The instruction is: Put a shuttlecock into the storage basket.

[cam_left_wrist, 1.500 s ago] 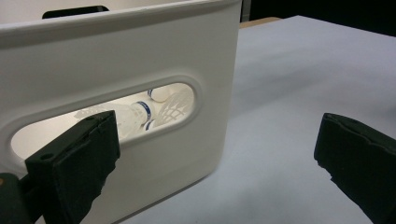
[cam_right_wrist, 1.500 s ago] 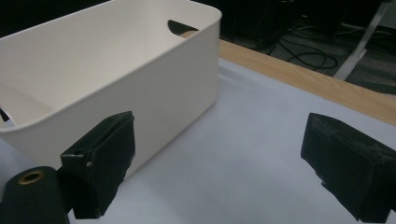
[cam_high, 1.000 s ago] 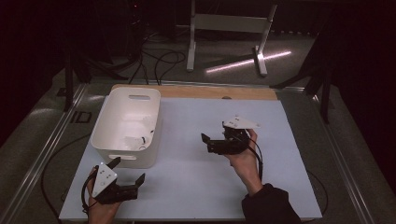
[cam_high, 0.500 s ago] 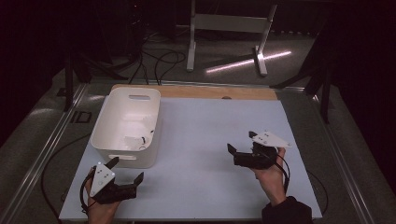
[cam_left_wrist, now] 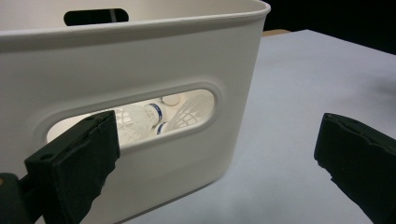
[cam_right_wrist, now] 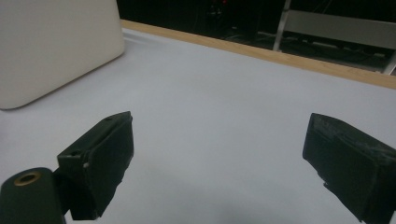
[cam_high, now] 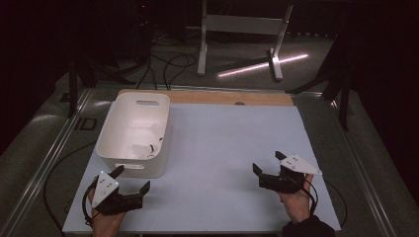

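Observation:
A white plastic bin (cam_high: 132, 129) stands at the left of the pale table mat (cam_high: 227, 143). Through the bin's handle slot in the left gripper view I see white shuttlecocks (cam_left_wrist: 154, 114) lying inside the bin (cam_left_wrist: 140, 65). My left gripper (cam_high: 132, 180) rests at the mat's front left corner, just before the bin, open and holding nothing; its jaws stand wide in the left gripper view (cam_left_wrist: 219, 154). My right gripper (cam_high: 268, 164) is open and empty at the front right of the mat, pointing left; the right gripper view (cam_right_wrist: 219, 154) shows bare mat between its jaws.
A wooden strip (cam_high: 217, 97) runs along the mat's far edge. Metal rails (cam_high: 44, 168) flank the table. Cables (cam_high: 163, 64) and a white stand (cam_high: 237, 29) lie on the dark floor beyond. The bin's side (cam_right_wrist: 51, 46) appears at the left of the right gripper view.
My right gripper has drawn back from the middle of the mat to its front right. The left gripper has stayed at the front left corner.

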